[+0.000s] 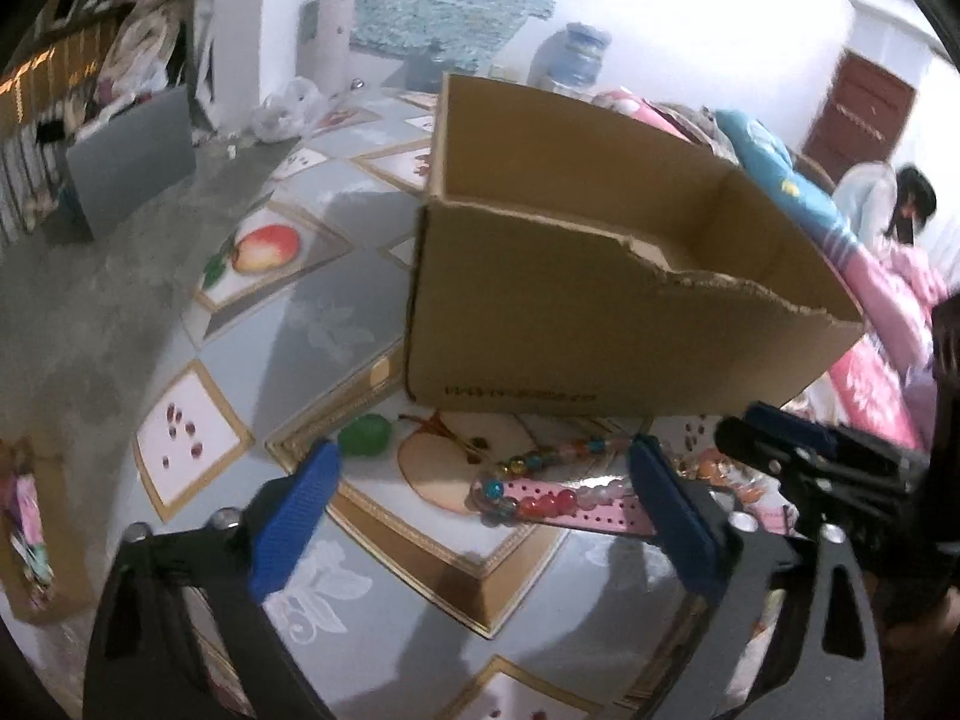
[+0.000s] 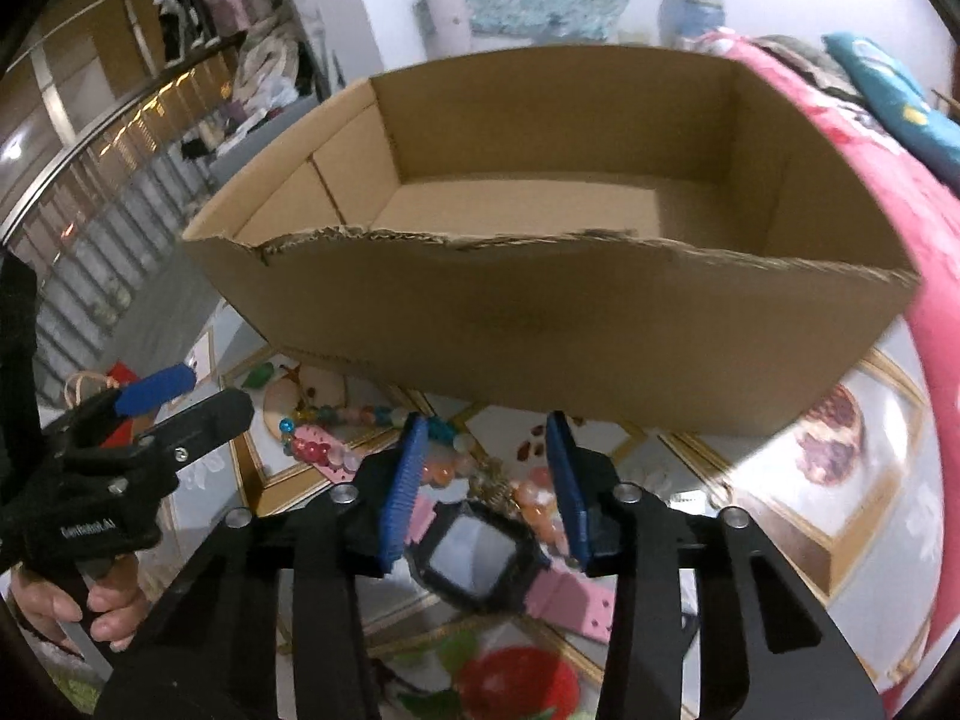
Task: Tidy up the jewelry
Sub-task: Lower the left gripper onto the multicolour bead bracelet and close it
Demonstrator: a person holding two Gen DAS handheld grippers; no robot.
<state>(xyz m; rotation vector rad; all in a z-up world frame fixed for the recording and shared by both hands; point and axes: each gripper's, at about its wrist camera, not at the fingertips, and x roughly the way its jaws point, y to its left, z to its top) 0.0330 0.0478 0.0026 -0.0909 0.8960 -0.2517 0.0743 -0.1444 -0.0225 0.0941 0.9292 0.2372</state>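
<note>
An open cardboard box (image 1: 600,324) (image 2: 540,312) with a torn front rim stands on the fruit-patterned floor mat. In front of it lie a colourful bead bracelet (image 1: 540,501) (image 2: 312,447) and a pink-strapped watch (image 2: 474,552) with a black square face; its perforated strap (image 1: 600,516) shows in the left wrist view. My left gripper (image 1: 480,480) is open, its blue pads either side of the beads and strap. My right gripper (image 2: 489,456) is open, jaws straddling the watch from above without touching it. More orange and pink beads (image 2: 534,510) lie beside the watch.
A pink blanket (image 2: 870,180) and blue pillow (image 1: 780,180) lie right of the box. A grey box (image 1: 132,162) and shelves of clutter stand at the left. A person (image 1: 900,204) sits far right. The right gripper (image 1: 828,456) shows in the left wrist view.
</note>
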